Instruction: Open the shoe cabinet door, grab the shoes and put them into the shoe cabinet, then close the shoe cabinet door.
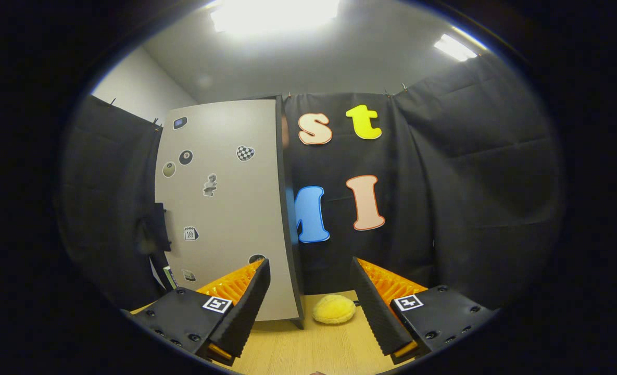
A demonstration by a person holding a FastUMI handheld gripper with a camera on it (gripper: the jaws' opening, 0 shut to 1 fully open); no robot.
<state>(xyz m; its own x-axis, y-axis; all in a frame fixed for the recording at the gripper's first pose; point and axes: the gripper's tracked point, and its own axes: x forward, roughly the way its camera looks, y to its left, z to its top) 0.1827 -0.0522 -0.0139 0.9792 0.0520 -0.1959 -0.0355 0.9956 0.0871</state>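
A yellow fluffy shoe (333, 309) lies on the wooden table (308, 351), just ahead of my fingers and between them, nearer the right one. The shoe cabinet (225, 208) stands to the left of it: a tall light-grey panel with several stickers, a dark edge (287, 219) along its right side and a dark handle (158, 229) at its left side. I cannot tell whether this panel is a door standing open or shut. My gripper (310, 264) is open with nothing between its fingers; the left finger (246, 307) overlaps the foot of the panel.
Black cloth walls close the booth behind and on both sides. The cabinet's bottom corner (299, 323) rests on the table close to the shoe. Some small items (166, 276) sit low beside the cabinet's left side.
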